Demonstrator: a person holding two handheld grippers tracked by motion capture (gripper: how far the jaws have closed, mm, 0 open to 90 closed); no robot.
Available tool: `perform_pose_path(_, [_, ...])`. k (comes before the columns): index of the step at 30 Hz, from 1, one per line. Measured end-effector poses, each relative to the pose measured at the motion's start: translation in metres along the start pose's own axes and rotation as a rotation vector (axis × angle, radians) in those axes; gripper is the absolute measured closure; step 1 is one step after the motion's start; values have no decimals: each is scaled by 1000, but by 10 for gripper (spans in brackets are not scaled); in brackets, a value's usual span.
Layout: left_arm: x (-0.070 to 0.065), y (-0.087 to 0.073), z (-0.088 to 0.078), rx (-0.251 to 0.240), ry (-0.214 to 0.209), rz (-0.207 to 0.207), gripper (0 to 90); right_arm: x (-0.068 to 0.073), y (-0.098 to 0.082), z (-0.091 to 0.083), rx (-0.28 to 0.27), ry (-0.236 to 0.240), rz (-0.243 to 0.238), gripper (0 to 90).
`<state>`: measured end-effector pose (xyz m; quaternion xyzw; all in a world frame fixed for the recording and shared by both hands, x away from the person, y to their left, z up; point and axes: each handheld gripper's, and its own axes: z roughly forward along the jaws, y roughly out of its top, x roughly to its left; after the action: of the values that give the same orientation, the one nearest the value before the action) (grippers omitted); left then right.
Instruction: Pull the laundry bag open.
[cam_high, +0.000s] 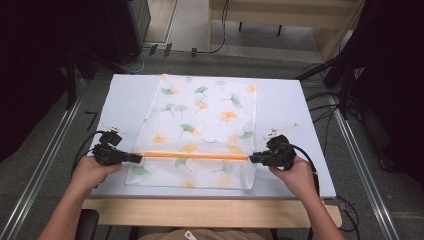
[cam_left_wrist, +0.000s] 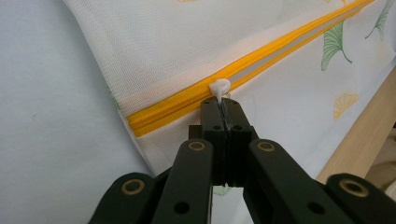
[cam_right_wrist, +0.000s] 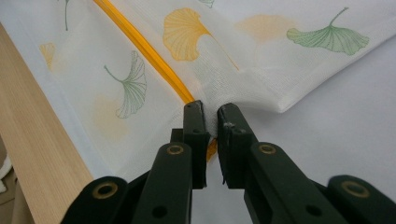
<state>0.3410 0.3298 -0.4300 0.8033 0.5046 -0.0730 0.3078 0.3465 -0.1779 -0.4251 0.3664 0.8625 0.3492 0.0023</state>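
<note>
A white mesh bag (cam_high: 202, 125) printed with green and orange ginkgo leaves lies flat on the white table. An orange zipper (cam_high: 192, 155) runs across its near part. My left gripper (cam_high: 138, 158) is at the zipper's left end, shut on the small white zipper pull (cam_left_wrist: 219, 87). The zipper tape (cam_left_wrist: 261, 58) stretches away up and right from there. My right gripper (cam_high: 251, 159) is at the zipper's right end, shut on a bunched fold of the bag's fabric (cam_right_wrist: 211, 122) beside the orange zipper (cam_right_wrist: 144, 49).
The white table top (cam_high: 125, 97) has bare room left and right of the bag. Its wooden front edge (cam_high: 210, 210) runs close behind both hands. Cables (cam_high: 320, 107) and dark stands lie on the floor to the right and at the back.
</note>
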Motion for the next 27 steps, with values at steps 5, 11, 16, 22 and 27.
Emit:
perform_pose_path(5, [0, 0, -1, -4, 2, 6, 900, 0, 0, 0, 2, -1, 2, 846])
perform_pose_path(11, [0, 0, -1, -8, 2, 6, 900, 0, 0, 0, 2, -2, -2, 846])
perform_pose_path(16, [1, -1, -2, -11, 1, -2, 900, 0, 0, 0, 3, -3, 1, 846])
perform_pose_path(22, [2, -1, -3, -11, 1, -5, 900, 0, 0, 0, 7, -4, 3, 846])
perform_pose_path(27, [0, 0, -3, -17, 2, -7, 900, 0, 0, 0, 5, -6, 0, 846])
